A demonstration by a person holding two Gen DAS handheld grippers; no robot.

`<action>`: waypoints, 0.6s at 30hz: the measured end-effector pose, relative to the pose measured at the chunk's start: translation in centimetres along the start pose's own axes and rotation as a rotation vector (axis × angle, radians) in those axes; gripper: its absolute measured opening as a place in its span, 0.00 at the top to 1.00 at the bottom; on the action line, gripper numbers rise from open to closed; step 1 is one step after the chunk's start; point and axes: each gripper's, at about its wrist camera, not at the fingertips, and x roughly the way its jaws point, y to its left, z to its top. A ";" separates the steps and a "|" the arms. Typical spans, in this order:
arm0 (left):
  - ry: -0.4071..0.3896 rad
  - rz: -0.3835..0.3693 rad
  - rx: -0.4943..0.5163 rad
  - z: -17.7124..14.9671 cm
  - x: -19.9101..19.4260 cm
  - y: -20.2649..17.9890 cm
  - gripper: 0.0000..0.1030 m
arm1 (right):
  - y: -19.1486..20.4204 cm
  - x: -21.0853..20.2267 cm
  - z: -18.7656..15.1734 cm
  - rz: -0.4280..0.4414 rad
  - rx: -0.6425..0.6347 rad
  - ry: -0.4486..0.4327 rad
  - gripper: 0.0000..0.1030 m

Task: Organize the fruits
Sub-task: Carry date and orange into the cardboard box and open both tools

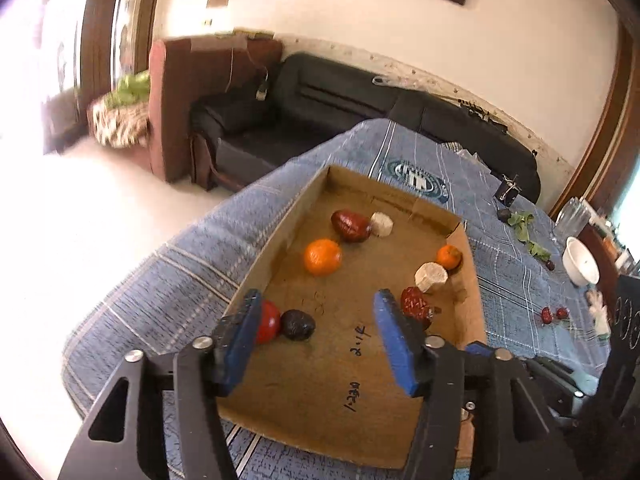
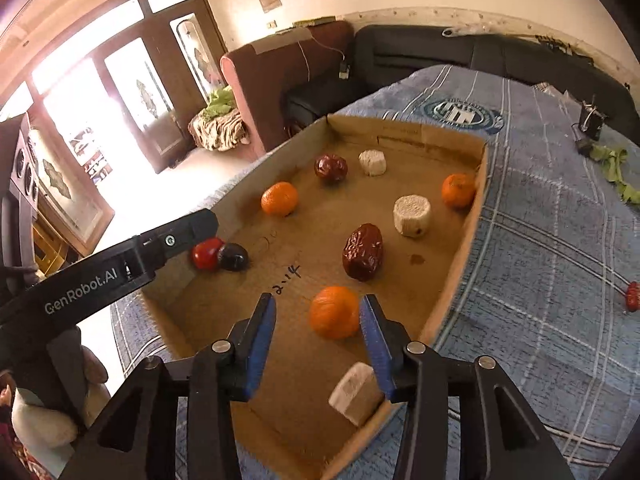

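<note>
My right gripper [image 2: 318,334] hangs over the near end of the cardboard tray [image 2: 460,264] on the counter, jaws parted around an orange [image 2: 334,312] without pressing it; a pale cube [image 2: 354,394] lies just below. My left gripper [image 1: 316,334] has its jaws wide and empty, a red fruit [image 1: 269,322] and a dark one [image 1: 298,324] touching beside its left pad. Farther in lie brown dates [image 2: 363,252], two more cubes and two oranges.
</note>
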 end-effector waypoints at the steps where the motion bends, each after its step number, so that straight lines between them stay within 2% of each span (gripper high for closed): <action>1: -0.020 0.015 0.023 0.0 -0.6 -0.6 0.39 | -0.2 -0.4 -0.2 -0.003 0.006 -0.007 0.46; 4: -0.063 0.039 0.080 -0.2 -2.2 -2.1 0.34 | -1.2 -2.0 -0.7 -0.011 0.034 -0.025 0.42; 9: -0.105 0.059 0.150 -0.6 -3.9 -4.3 0.33 | -3.0 -4.2 -1.9 -0.044 0.072 -0.047 0.42; 18: -0.117 0.052 0.216 -1.8 -5.3 -7.4 0.33 | -5.2 -7.3 -3.8 -0.080 0.124 -0.081 0.37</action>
